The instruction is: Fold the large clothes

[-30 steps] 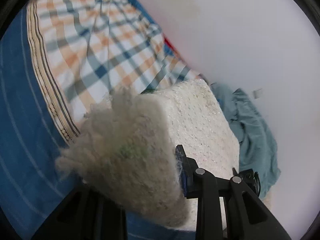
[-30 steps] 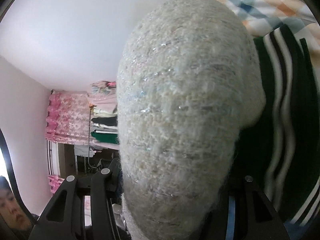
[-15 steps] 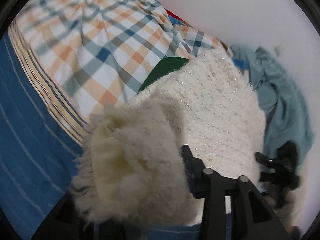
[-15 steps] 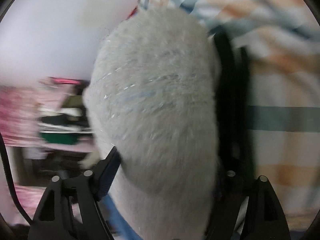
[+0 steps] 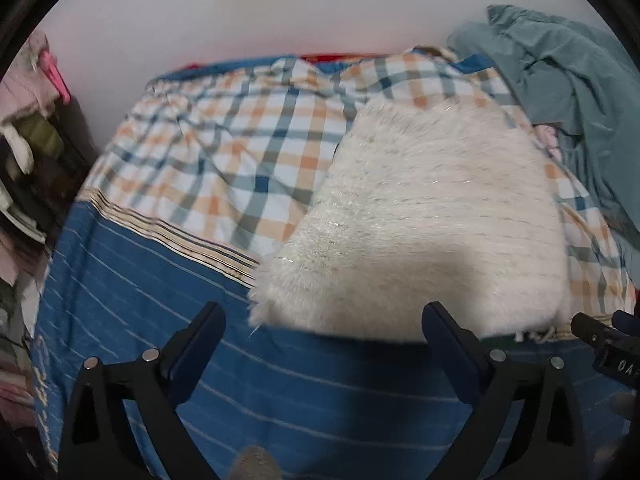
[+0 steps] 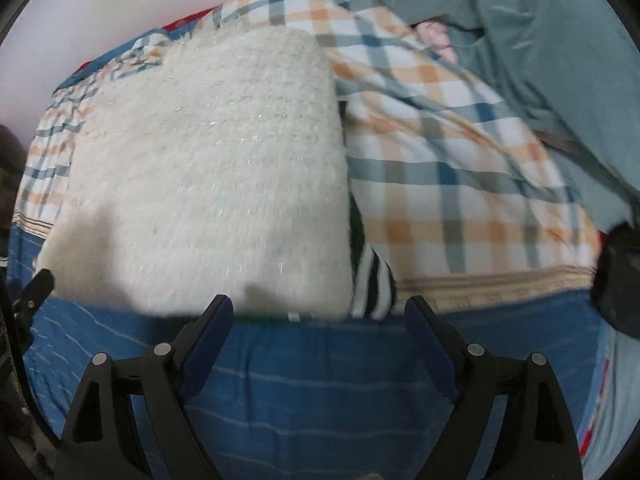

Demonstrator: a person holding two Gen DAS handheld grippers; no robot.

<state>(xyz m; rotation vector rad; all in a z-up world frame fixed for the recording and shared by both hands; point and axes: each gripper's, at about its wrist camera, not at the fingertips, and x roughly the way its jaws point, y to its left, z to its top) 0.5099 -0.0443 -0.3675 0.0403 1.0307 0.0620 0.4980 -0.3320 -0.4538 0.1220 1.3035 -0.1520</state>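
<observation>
A fluffy cream sweater (image 5: 416, 216) lies folded flat on the bed; it also shows in the right wrist view (image 6: 208, 160). A green and white striped garment (image 6: 372, 280) sticks out from under its right edge. My left gripper (image 5: 324, 320) is open and empty, just short of the sweater's near edge. My right gripper (image 6: 320, 316) is open and empty, also just short of that edge. The tip of the right gripper (image 5: 600, 336) shows at the right in the left wrist view, and the left gripper (image 6: 36, 284) at the left edge in the right wrist view.
The bed has a blue striped sheet (image 5: 160, 312) and a checked orange and blue cover (image 5: 224, 152). A crumpled teal garment (image 5: 568, 80) lies at the back right, also in the right wrist view (image 6: 520, 40). A white wall (image 5: 240, 12) runs behind. Hanging clothes (image 5: 24, 120) are at the left.
Both grippers have let go of the sweater and opened. The sweater now lies folded flat on the bed, and both grippers have pulled back toward the near edge.
</observation>
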